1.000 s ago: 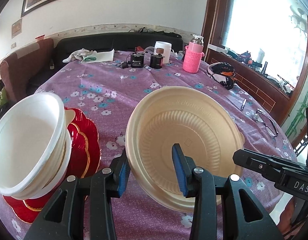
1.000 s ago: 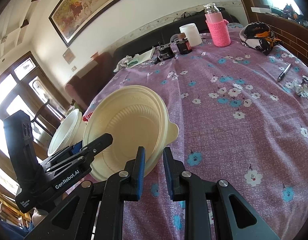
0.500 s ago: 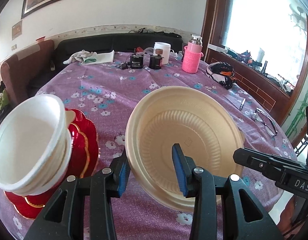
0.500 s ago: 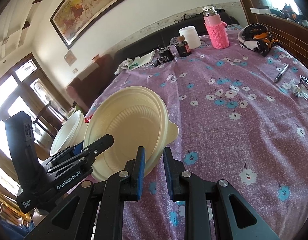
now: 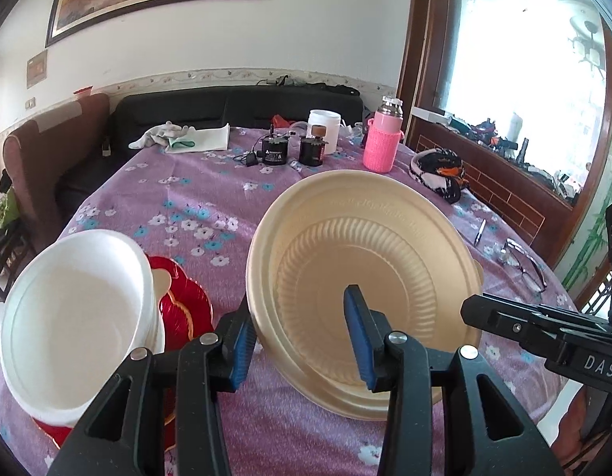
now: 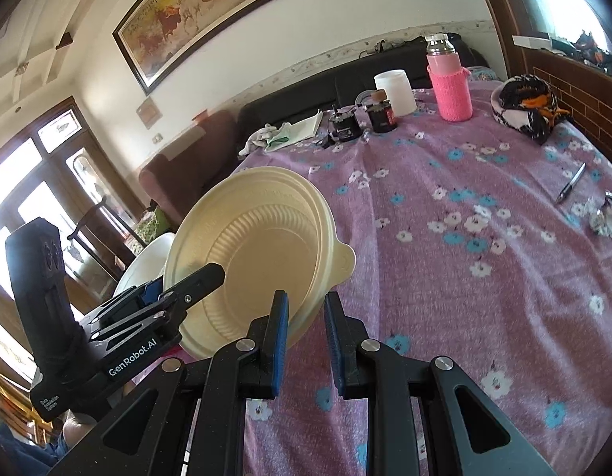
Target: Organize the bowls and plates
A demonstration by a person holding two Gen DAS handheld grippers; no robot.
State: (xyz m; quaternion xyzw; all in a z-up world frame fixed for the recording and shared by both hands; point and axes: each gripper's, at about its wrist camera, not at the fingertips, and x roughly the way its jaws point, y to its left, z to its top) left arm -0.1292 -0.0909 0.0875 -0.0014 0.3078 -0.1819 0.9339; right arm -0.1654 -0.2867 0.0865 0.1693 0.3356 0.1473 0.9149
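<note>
A cream plastic bowl (image 5: pixel 369 273) is held tilted above the purple floral table, its inside facing me. My left gripper (image 5: pixel 302 337) is shut on its near rim, one finger inside and one outside. The bowl also shows in the right wrist view (image 6: pixel 258 250). My right gripper (image 6: pixel 304 333) sits at the bowl's lower right edge with a narrow gap between its pads; I cannot tell whether it grips the rim. A stack of white bowls (image 5: pixel 79 313) stands on red scalloped plates (image 5: pixel 187 309) at the left.
At the far side of the table (image 5: pixel 210 198) stand a pink-sleeved bottle (image 5: pixel 381 146), a white jar (image 5: pixel 323 127), two small black devices (image 5: pixel 274 152) and a cloth (image 5: pixel 179 139). A pen (image 5: pixel 479 232) and glasses (image 5: pixel 524 261) lie at the right edge.
The left gripper and cream bowl have lifted slightly; the white bowl stack and red plates sit lower and farther in the left view. The right gripper keeps its place by the bowl's edge.
</note>
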